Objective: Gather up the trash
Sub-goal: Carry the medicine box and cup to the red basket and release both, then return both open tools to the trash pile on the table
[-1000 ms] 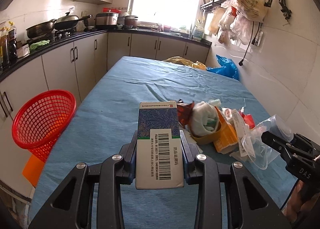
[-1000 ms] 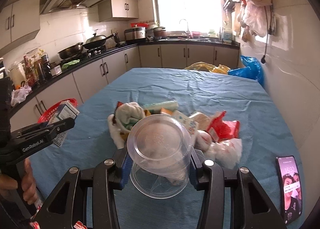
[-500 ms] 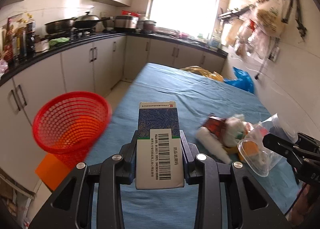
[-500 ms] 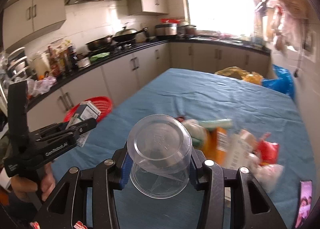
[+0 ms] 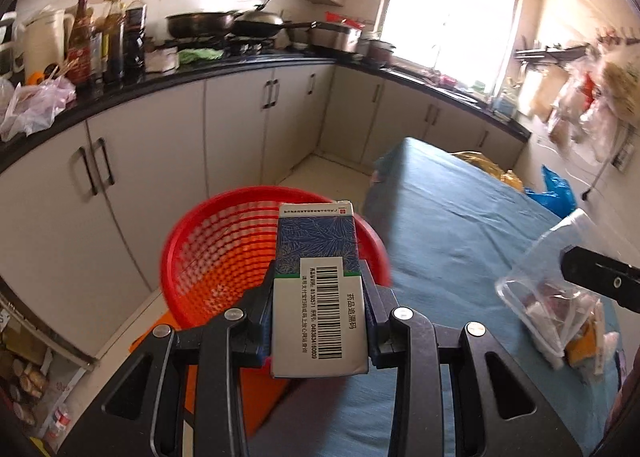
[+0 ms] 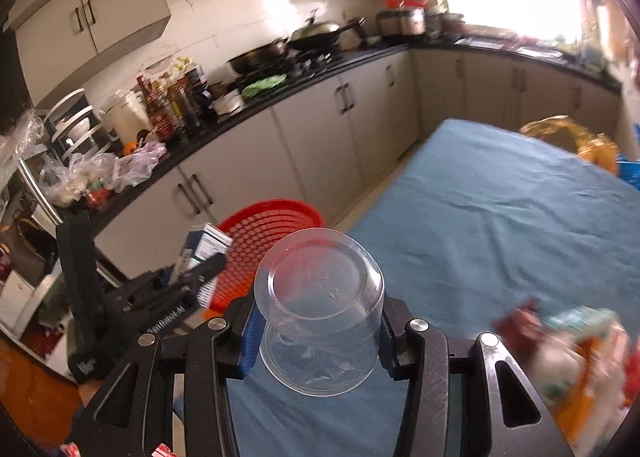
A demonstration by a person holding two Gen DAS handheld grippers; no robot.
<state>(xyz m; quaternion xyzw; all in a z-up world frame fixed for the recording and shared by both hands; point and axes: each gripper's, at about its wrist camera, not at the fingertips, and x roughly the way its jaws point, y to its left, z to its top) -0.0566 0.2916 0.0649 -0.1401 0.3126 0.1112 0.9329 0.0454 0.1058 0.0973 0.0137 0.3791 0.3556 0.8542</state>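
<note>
Holding medicine box (image 5: pixel 319 289) clamped upright, left gripper (image 5: pixel 319 321) sat nearest red basket (image 5: pixel 224 253), directly behind basket's near rim. Right gripper (image 6: pixel 318 331) clamped clear cup (image 6: pixel 320 309), farther from basket, over table (image 6: pixel 500 217).

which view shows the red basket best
The left wrist view: the red basket fills the middle, its open mouth and mesh wall visible behind the held box. The right wrist view shows only its rim, partly behind the clear cup.

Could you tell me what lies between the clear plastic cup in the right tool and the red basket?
In the right wrist view, only the blue tablecloth's edge separates the clear cup from the red basket.
</note>
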